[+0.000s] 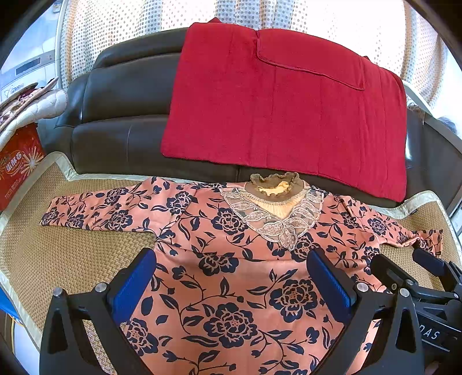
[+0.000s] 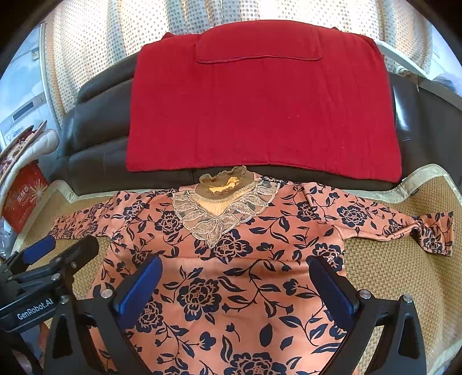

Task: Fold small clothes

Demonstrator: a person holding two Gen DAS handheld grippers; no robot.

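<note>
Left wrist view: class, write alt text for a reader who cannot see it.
A pink floral top lies flat, sleeves spread, on a woven mat. The open left gripper hovers over it. Behind, a red blanket drapes a dark sofa.

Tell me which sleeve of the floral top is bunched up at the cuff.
The sleeve on the right of the floral top: it is pinched and twisted just before its cuff, while the left sleeve lies flat and straight on the woven mat.

Light: we see bright daylight through the dotted curtain (image 1: 179, 23), blown out white at top.
Shadows: soft, faint under the floral top (image 1: 231, 259).
Glare: sheen on the black sofa (image 1: 121, 95).
Edges: we note fisheye bending, dark corners (both views).
Focus: sharp centre.
</note>
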